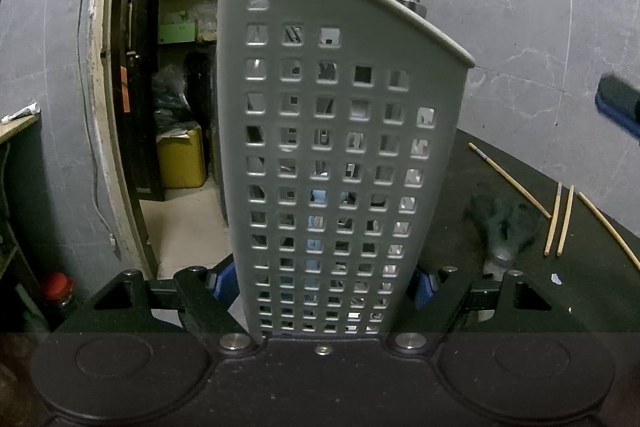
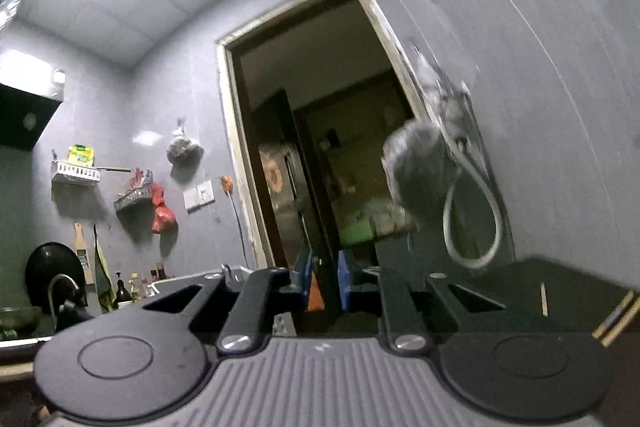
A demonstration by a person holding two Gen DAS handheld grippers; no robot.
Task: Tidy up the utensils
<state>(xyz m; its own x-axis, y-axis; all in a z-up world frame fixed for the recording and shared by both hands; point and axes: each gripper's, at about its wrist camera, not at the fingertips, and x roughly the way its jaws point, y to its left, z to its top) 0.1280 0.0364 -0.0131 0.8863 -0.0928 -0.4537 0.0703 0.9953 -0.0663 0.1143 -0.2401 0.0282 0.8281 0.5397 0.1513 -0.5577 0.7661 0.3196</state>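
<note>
My left tool (image 1: 322, 285) pinches the grey perforated holder (image 1: 340, 155) at its base, upright above the dark bench (image 1: 520, 183). My right tool (image 2: 325, 281) is nearly closed with nothing visible between its pads; chopsticks (image 1: 560, 219) lie on the bench.

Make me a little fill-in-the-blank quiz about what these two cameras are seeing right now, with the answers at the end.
1. The left hand-held gripper is clamped on a grey holder whose wall is full of small ____ holes.
2. Loose chopsticks lie on the ____ countertop.
3. The holder's top rim slopes down toward the ____ of the left wrist view.
4. In the right wrist view, a red bag hangs on the ____.

Answers: square; black; right; wall
</note>
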